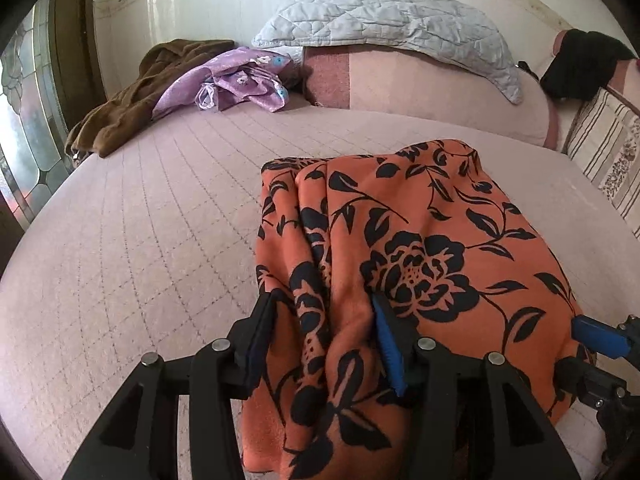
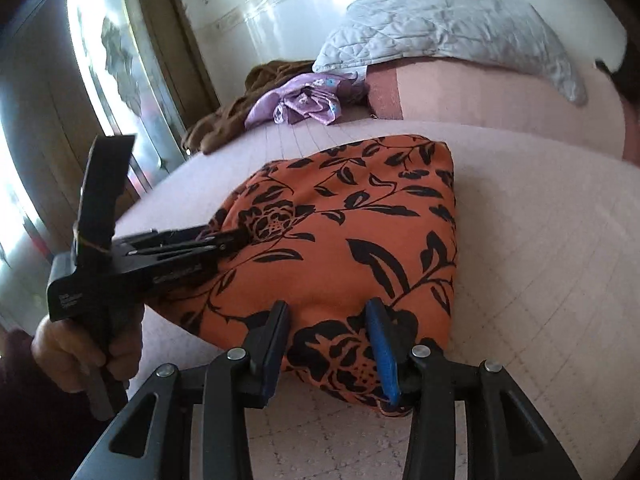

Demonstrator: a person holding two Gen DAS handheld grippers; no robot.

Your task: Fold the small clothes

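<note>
An orange garment with a black flower print lies on the pink quilted bed, its near edge lifted. My left gripper has its fingers spread, with a bunched fold of the near left edge between them. My right gripper also has its fingers spread around the garment's near right edge. The left gripper shows from the side in the right wrist view, held by a hand, its tips at the cloth. The right gripper's blue fingers show at the left wrist view's right edge.
At the far side of the bed lie a brown garment, a purple flowered garment and a grey quilted pillow on a pink bolster. A black cloth and a striped cushion are at right. A window is at left.
</note>
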